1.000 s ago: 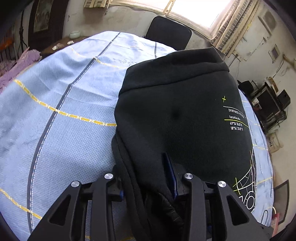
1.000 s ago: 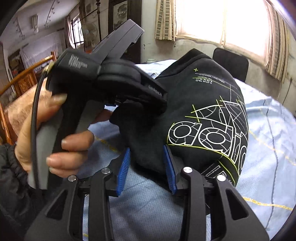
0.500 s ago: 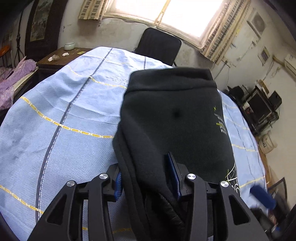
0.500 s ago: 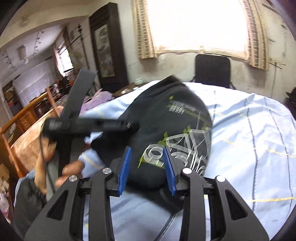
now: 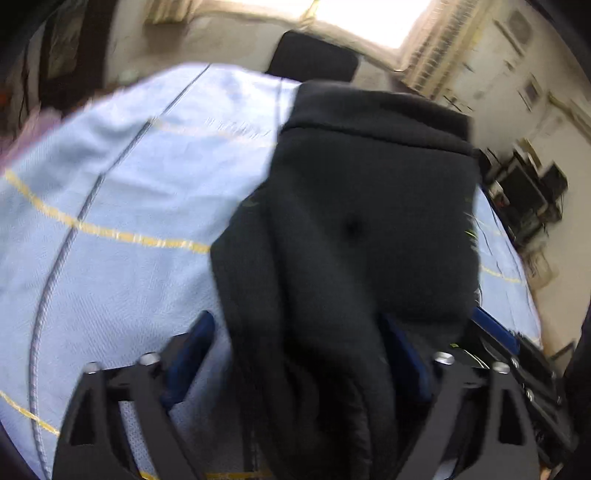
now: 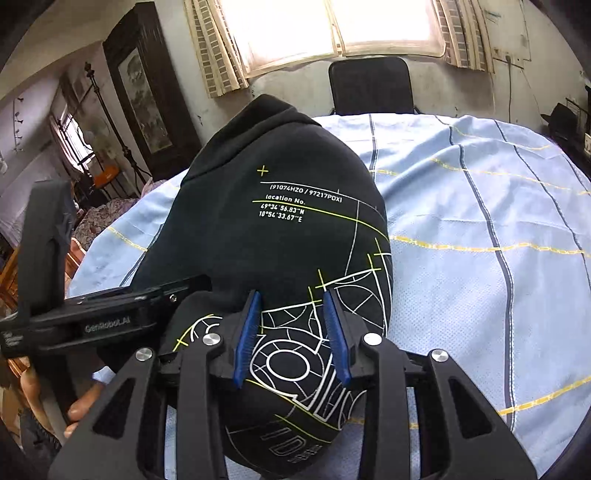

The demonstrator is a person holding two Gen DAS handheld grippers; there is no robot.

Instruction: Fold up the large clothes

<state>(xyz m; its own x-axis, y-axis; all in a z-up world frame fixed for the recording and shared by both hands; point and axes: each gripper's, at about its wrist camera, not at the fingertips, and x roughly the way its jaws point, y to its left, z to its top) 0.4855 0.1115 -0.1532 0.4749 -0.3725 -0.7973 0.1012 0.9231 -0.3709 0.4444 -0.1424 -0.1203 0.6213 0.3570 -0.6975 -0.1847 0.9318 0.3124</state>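
The black hoodie (image 6: 280, 236) lies folded on a light-blue sheet (image 6: 480, 206) over what looks like a bed or counter (can't tell which). Its long axis runs from the near edge toward the window (image 6: 332, 26): hood end far, by the black chair (image 6: 371, 85), hem end near, under both cameras. Fabric is thick, matte, fleece-like knit, edges rounded into a soft oval bundle. Printed top panel shows white and yellow-green line graphics, a small cross and coordinate text, reading upright from the near end. In the left wrist view (blurred) the other half is plain black, w/ a ribbed band at the far end and thick rolled folds near the camera.

Left tongs (image 5: 295, 354): jaws have just been opening and now stand wide; a bunched fold sits between the blue pads (image 5: 406, 354), but the pads aren't pressing it. Right tongs (image 6: 291, 332): narrow gap, blue ridged pads over the printed hem area w/ fabric bulging between them; whether they pinch it I can't tell.

Sheet is woven, w/ yellow and grey-blue stripes crossing in a wide grid. A hand (image 6: 79, 410) at lower left holds the left tool's black handle.
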